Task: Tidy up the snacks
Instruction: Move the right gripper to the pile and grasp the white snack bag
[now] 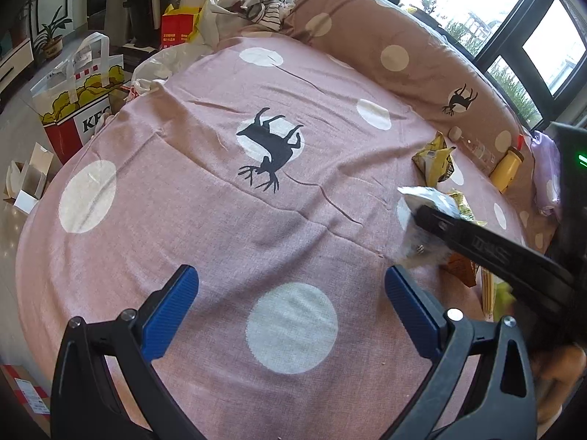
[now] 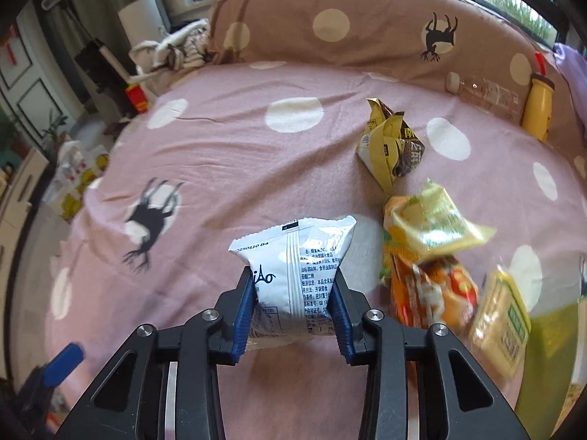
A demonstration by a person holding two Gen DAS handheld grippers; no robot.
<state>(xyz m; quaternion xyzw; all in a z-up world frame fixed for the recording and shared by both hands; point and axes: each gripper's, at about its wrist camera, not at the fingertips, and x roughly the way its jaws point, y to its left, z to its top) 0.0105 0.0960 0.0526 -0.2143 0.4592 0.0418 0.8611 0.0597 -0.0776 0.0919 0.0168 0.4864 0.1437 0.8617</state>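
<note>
My right gripper [image 2: 293, 282] is shut on a white snack packet with blue print [image 2: 293, 256] and holds it above the pink bedspread [image 2: 227, 154]. The packet also shows in the left wrist view [image 1: 425, 216], clamped by the right gripper's black finger. My left gripper [image 1: 291, 286] is open and empty over the bedspread [image 1: 183, 183]. A yellow-brown snack bag [image 2: 389, 146] lies further back. A pile of snacks lies to the right: a yellow-green bag [image 2: 436, 220], an orange bag [image 2: 436, 293] and a pale yellow packet [image 2: 502, 322].
A brown dotted pillow [image 2: 367, 29] runs along the back, with a clear bottle [image 2: 484, 95] and a yellow bottle [image 2: 537, 106] against it. A KFC bag [image 1: 80, 99] and small boxes [image 1: 29, 183] stand on the floor to the left. Clothes [image 1: 256, 3] lie at the bed's far corner.
</note>
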